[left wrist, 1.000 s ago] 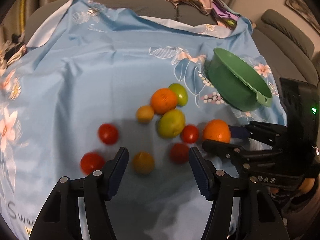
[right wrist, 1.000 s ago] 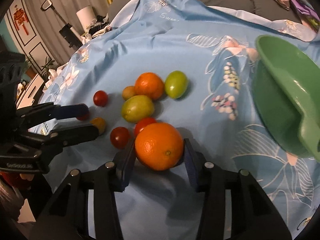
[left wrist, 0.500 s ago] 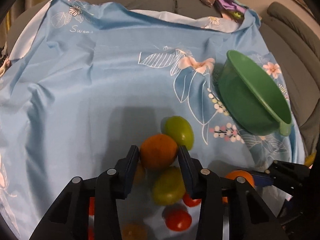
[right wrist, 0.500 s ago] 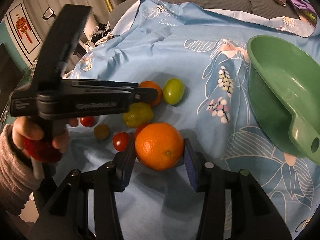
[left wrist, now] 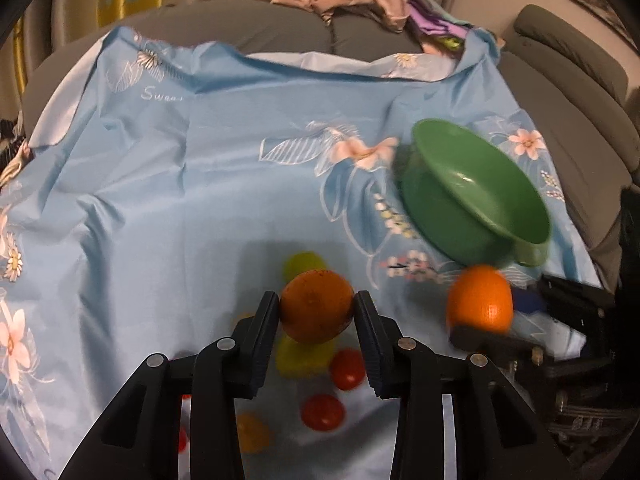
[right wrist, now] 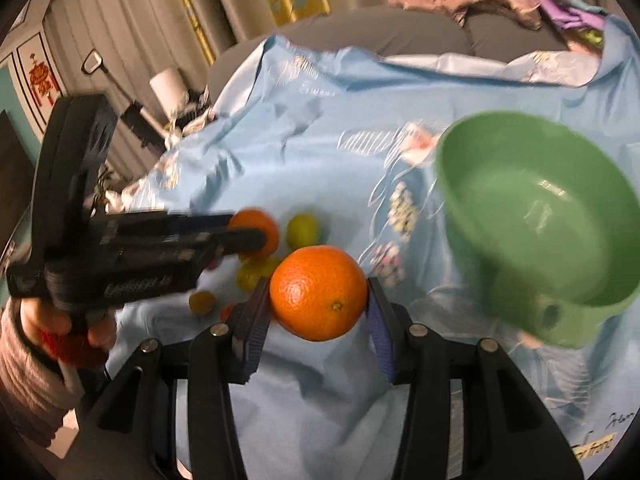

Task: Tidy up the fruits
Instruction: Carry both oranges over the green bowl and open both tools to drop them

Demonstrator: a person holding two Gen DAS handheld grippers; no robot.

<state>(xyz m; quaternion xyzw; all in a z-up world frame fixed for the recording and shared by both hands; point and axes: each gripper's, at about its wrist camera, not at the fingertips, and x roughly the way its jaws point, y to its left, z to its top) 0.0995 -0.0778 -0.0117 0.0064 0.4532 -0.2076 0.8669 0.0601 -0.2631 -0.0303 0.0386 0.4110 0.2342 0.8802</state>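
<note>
My left gripper (left wrist: 317, 298) has its jaws closing on a darker orange (left wrist: 316, 314), the pads pressing both its sides, and holds it above the fruit pile. My right gripper (right wrist: 318, 286) is shut on a bright orange (right wrist: 320, 300), raised off the cloth just left of the empty green bowl (right wrist: 540, 208). In the left wrist view the bright orange (left wrist: 480, 300) hangs below the bowl's (left wrist: 460, 200) handle. A green fruit (left wrist: 302, 264), a yellow-green one (left wrist: 304, 356), two red tomatoes (left wrist: 348, 368) and a small yellow fruit (left wrist: 252, 436) lie on the cloth.
A blue floral cloth (left wrist: 180, 184) covers a grey sofa seat. Crumpled clothes (left wrist: 352, 0) lie at the back. Sofa cushions (left wrist: 572, 80) rise on the right. A person's hand (right wrist: 52, 320) in a grey sleeve holds the left gripper (right wrist: 248, 236).
My left gripper moved forward over the pile, closed on the darker orange and raised it. My right gripper lifted its bright orange and the bowl now sits nearer in its view.
</note>
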